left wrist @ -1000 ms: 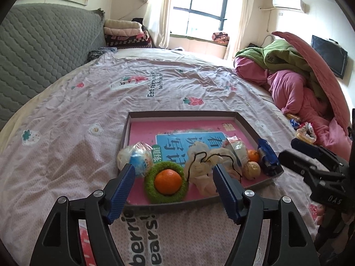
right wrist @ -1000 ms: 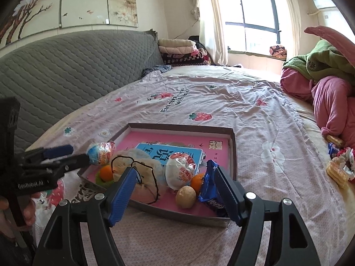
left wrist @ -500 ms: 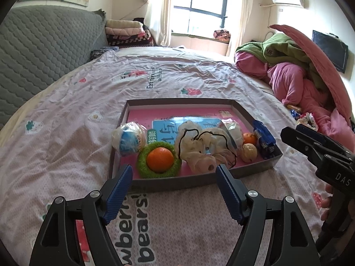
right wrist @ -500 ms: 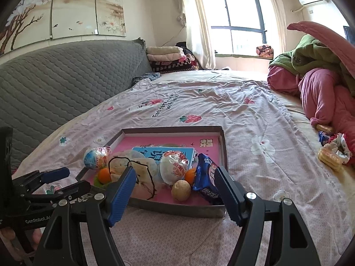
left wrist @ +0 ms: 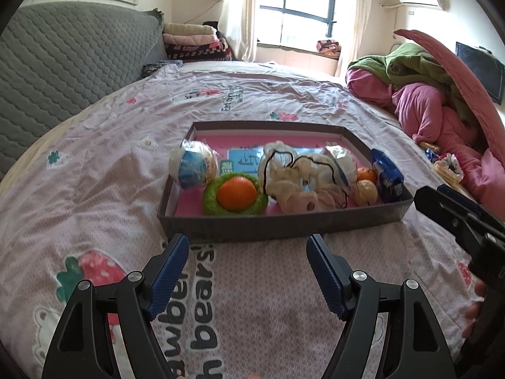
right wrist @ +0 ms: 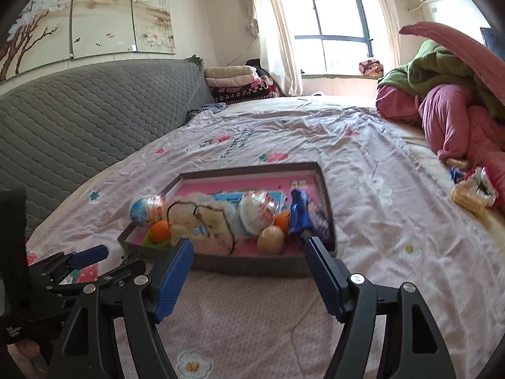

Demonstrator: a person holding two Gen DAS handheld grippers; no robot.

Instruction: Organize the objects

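One tray (left wrist: 284, 225) on bed (left wrist: 94, 164). In tray, left to right: one blue-white wrapped ball (left wrist: 193, 165), one orange (left wrist: 236, 193) in one green ring (left wrist: 210, 196), one cream pouch (left wrist: 300, 183), one blue packet (left wrist: 386, 175). Left gripper (left wrist: 247, 254) and right gripper (right wrist: 249, 254) near tray's front wall, fingers spread, empty.

We see a grey quilted headboard (right wrist: 94, 110), folded blankets (left wrist: 192, 39) stacked by the window (right wrist: 331, 15), and pink and green bedding (left wrist: 442, 101) heaped at right.

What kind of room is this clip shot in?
A home bedroom, most likely: a bed with a strawberry-print sheet, a quilted headboard, folded blankets by the window, and piled quilts. The tray sits on the bed.
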